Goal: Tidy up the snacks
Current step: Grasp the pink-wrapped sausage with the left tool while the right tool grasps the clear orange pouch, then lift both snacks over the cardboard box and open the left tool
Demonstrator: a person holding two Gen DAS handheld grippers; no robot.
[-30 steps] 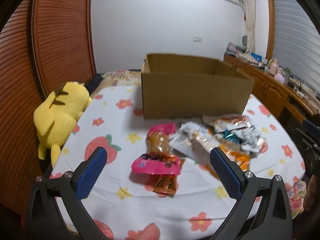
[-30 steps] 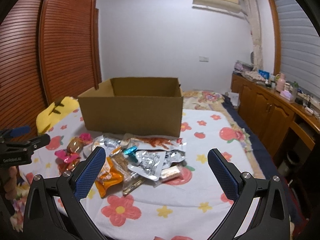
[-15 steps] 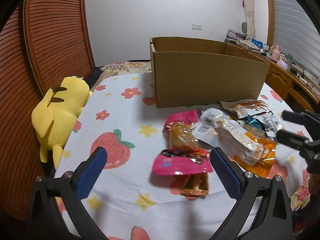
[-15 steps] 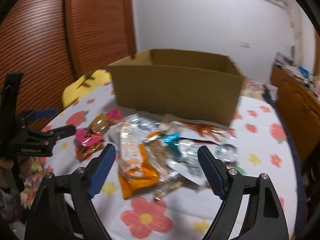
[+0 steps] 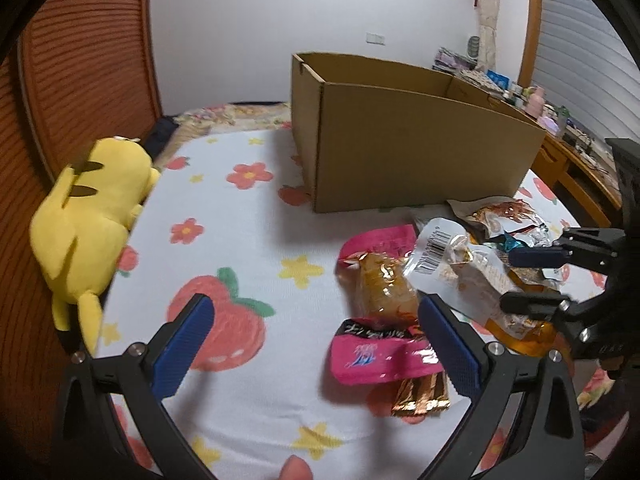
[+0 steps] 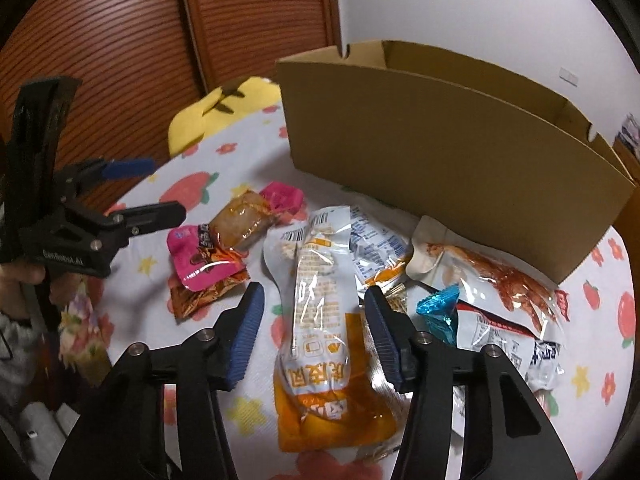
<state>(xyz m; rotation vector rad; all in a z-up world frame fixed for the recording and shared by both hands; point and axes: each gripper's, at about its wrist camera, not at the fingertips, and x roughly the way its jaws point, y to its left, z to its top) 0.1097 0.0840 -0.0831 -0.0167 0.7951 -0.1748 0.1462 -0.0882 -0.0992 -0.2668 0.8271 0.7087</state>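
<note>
Surface: bed w/ floral sheet [image 5: 248,216]; the snacks lie on it in front of the box.
Box: open cardboard box [image 6: 448,148] standing upright behind the snack pile.
Right gripper [image 6: 314,320]: fingers [image 6: 248,332] part-way apart, have just been closing; the orange-and-clear pouch [image 6: 324,344] lies lengthwise between them. Pads on either side of the pouch w/ a gap on each side, not pressing it.
Pouch: flat on the sheet, orange end toward the camera, barcode end toward the box, front of the pile.
Left gripper [image 5: 316,344]: fingers [image 5: 182,346] wide apart, nothing between them but sheet. Its right-hand finger sits just beside and partly in front of the pink packet [image 5: 380,356].
Pink packet: lies over a brown foil packet [image 5: 420,394]; a clear-wrapped brown snack w/ pink end [image 5: 382,280] is just behind, toward the box.
Other snacks: blue foil piece [image 6: 438,308] and a clear packet w/ red-orange contents [image 6: 492,272] to the right of the pouch.
Plush: yellow toy [image 5: 88,216] at the left edge of the bed, well apart from the snacks.
Person: a hand [image 6: 24,276] holds the left gripper's handle in the right wrist view.
</note>
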